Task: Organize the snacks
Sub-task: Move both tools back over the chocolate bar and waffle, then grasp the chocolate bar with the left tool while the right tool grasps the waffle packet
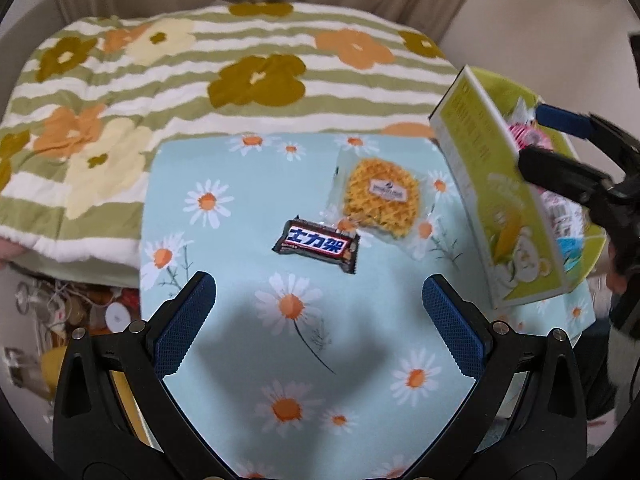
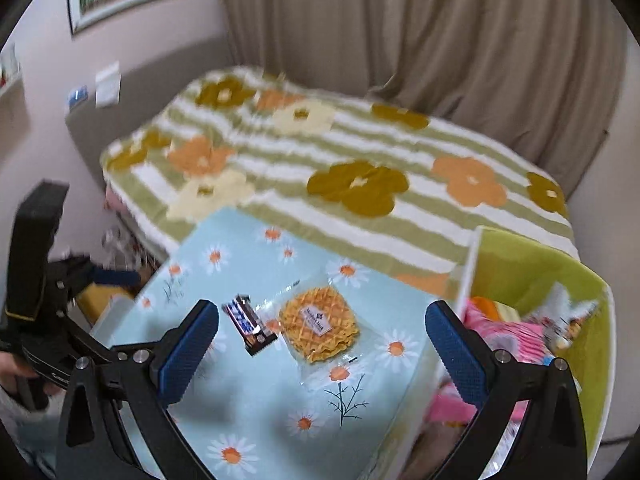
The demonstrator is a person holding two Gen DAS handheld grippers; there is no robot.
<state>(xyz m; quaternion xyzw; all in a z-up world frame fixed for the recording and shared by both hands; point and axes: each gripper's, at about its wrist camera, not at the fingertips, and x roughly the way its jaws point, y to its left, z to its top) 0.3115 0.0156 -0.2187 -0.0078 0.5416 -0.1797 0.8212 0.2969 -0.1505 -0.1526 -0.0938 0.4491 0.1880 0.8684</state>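
Two snacks left on the tabletop, both claws spread and empty.

Left claw [image 1: 319, 322] hovers just short of the chocolate bar [image 1: 317, 245]; beyond it lies the wrapped waffle [image 1: 383, 199], its wrapper touching the bar. Right claw [image 2: 322, 354] straddles the green box [image 2: 536, 268] wall: closing there could tip it, spilling snacks.

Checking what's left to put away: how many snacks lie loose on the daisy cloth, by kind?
Chocolate bar: 1
Wrapped waffle cookie: 1
Total: 2
Snacks already in the green box are too jumbled to count.
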